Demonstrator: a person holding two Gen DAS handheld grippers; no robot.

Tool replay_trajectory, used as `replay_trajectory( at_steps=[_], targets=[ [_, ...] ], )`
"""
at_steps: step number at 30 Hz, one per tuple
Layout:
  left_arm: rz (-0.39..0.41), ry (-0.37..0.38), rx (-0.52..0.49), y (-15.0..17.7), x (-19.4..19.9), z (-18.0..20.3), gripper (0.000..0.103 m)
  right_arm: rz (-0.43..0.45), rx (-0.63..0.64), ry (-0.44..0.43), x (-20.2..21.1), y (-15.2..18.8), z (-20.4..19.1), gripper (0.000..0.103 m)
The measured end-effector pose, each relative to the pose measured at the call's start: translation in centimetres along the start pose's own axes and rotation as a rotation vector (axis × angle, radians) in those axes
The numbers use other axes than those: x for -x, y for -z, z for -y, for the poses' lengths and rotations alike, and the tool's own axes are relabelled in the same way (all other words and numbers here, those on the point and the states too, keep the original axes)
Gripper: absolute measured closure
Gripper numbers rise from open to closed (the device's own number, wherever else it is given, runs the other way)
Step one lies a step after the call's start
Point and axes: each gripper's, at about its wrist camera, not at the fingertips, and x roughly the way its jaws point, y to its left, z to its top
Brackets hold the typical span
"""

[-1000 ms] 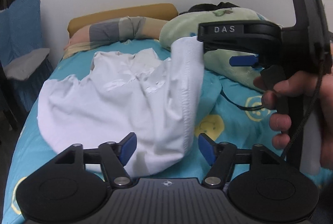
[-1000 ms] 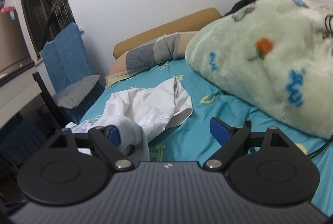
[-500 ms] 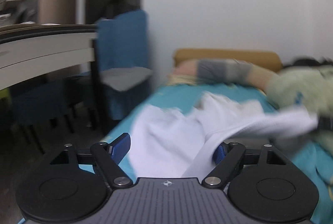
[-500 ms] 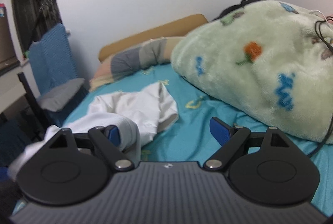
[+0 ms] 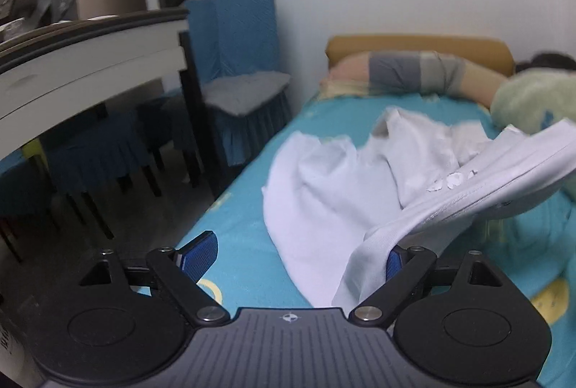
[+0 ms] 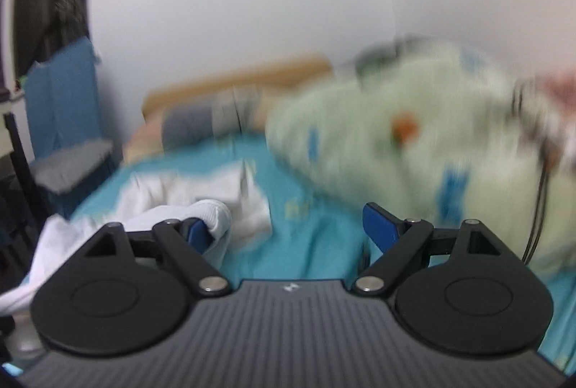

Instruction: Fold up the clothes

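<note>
At the far left of the left wrist view a white table (image 5: 90,63) and a blue-covered chair (image 5: 241,63) now stand beside the bed (image 5: 244,208); one second ago this view looked straight along the bed and also showed the other hand with its tool, so the view has swung to the left. The left gripper (image 5: 298,256) has just been opening its jaws, and they now stand wide; a band of the white garment (image 5: 331,193) hangs over the right blue pad, but nothing is pinched between the two pads, so I judge it released. The garment itself lies crumpled in the middle of the turquoise sheet, with one stretched edge rising to the right, out of the view. In the right wrist view the right gripper (image 6: 288,231) is also wide open, with a white hem draped on its left pad only and not clamped. For the task this means, I think, that no fold is made yet and a new grasp on the edge is needed. The right view is strongly blurred, so the green blanket (image 6: 414,143) and the pillow (image 6: 201,125) are only soft shapes, and the right end of the lifted cloth is cut off.
</note>
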Motion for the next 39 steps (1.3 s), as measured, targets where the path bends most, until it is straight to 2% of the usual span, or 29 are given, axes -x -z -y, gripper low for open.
replay_trajectory(
  at_steps=[3, 5, 7, 10, 15, 18, 22, 24, 28, 32, 36, 39],
  targets=[
    [0.117, -0.024, 0.113, -2.1, 2.5, -2.5, 0.011, 0.144, 0.060, 0.010, 3.0, -2.1, -1.0, 0.016],
    [0.199, -0.039, 0.206, -4.1, 4.3, -4.5, 0.009, 0.174, 0.079, -0.024, 4.2, -4.1, -1.2, 0.016],
    [0.295, -0.067, 0.239, -6.5, 6.5, -6.0, 0.009, 0.189, 0.099, -0.055, 5.4, -6.5, -1.5, 0.016],
    [0.461, -0.103, 0.262, -10.4, 10.4, -7.5, 0.008, 0.191, 0.068, -0.101, 7.6, -12.0, -1.5, 0.016],
    [0.622, -0.058, 0.348, -18.1, 17.7, -10.3, 0.007, 0.336, 0.069, -0.116, 13.3, -22.8, -0.9, 0.016],
    [0.736, -0.019, 0.365, -22.6, 23.6, -11.9, 0.007, 0.432, 0.064, -0.113, 17.5, -29.2, 0.1, 0.016],
    [0.842, 0.046, 0.394, -28.6, 32.0, -13.8, 0.005, 0.563, 0.064, -0.106, 23.2, -36.7, 1.8, 0.016],
    [0.886, 0.078, 0.396, -30.8, 35.9, -14.5, 0.004, 0.598, 0.056, -0.106, 25.6, -39.6, 2.8, 0.015],
    [0.905, 0.163, 0.407, -34.1, 41.3, -15.6, 0.001, 0.622, 0.022, -0.119, 28.5, -43.8, 4.5, 0.015],
    [0.858, 0.244, 0.437, -34.2, 42.9, -16.3, 0.000, 0.618, 0.049, -0.102, 28.6, -44.0, 4.9, 0.014],
    [0.785, 0.254, 0.418, -32.0, 38.9, -15.7, 0.000, 0.560, 0.082, -0.102, 26.2, -41.1, 4.6, 0.014],
    [0.698, 0.275, 0.412, -30.2, 31.7, -15.4, 0.000, 0.486, 0.103, -0.109, 22.6, -38.2, 3.9, 0.015]
  ],
)
